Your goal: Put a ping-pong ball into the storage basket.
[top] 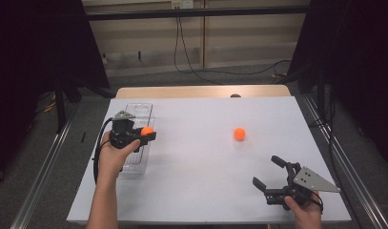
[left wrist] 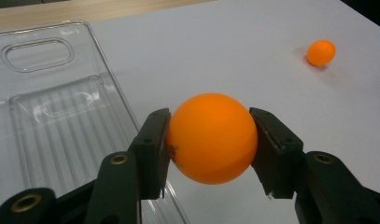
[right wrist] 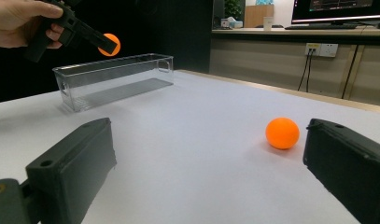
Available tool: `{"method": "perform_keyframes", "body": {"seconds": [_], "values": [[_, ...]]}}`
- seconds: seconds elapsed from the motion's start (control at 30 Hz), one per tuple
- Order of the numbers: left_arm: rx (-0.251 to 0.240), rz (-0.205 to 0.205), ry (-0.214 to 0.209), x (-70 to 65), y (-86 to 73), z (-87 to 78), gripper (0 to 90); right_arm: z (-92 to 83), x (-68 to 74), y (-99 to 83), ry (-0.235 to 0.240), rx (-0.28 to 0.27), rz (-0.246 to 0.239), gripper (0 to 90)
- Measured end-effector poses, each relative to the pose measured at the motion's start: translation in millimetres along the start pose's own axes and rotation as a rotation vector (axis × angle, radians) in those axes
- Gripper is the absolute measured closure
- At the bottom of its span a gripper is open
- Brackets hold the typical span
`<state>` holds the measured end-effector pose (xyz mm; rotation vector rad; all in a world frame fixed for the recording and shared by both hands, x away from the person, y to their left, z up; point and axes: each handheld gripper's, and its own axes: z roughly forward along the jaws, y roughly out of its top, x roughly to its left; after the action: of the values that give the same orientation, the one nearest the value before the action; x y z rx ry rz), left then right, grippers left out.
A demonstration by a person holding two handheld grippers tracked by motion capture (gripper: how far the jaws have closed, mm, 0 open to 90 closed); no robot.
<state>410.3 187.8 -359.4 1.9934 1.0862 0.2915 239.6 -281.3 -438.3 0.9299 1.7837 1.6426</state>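
Observation:
My left gripper (top: 148, 132) is shut on an orange ball (left wrist: 212, 138) (top: 147, 130), pinched between both pads and held in the air just above the right rim of a clear plastic bin (top: 138, 138) (left wrist: 52, 116) (right wrist: 113, 79). From the right gripper view that ball (right wrist: 109, 44) hangs over the bin's near end. A second orange ball (top: 239, 133) (right wrist: 282, 132) (left wrist: 320, 52) lies on the white table right of centre. My right gripper (top: 268, 172) rests low near the table's front right, jaws wide open with nothing between them, pointing toward the second ball.
The white sheet (top: 206, 157) covers the table, whose wooden far edge (top: 201, 91) shows beyond it. Black stands and dark curtains flank both sides. A cable (top: 196, 67) trails on the floor behind the table.

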Motion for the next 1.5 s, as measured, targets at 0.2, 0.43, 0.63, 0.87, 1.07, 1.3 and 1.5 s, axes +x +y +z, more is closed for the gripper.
{"method": "perform_keyframes", "body": {"seconds": [0.2,0.43,0.63,0.87,1.07,1.3,1.5], "values": [[-0.001,-0.003,0.005,1.8,-0.3,-1.4,50.7,0.1,0.0,-0.1,0.000,0.001,0.000,1.5],[-0.005,-0.010,0.015,3.8,-1.5,-1.0,50.7,-0.1,0.0,0.0,0.000,0.000,0.001,1.5],[-0.003,-0.016,0.022,8.0,-3.3,-0.8,50.7,0.2,0.2,-0.1,0.001,0.001,0.001,1.5],[-0.004,-0.021,0.041,11.2,-4.8,-0.6,50.7,0.1,0.1,-0.1,0.000,0.001,0.001,1.5],[0.005,-0.014,0.058,14.4,-6.4,1.0,50.7,-0.1,0.1,0.0,0.001,0.000,-0.001,1.5],[0.006,-0.020,0.076,16.8,-7.6,1.3,50.5,0.1,0.1,-0.1,0.001,0.000,0.000,1.5],[0.008,-0.029,0.084,20.3,-9.7,3.1,50.6,0.2,0.2,-0.3,0.001,0.003,0.000,1.5]]}}
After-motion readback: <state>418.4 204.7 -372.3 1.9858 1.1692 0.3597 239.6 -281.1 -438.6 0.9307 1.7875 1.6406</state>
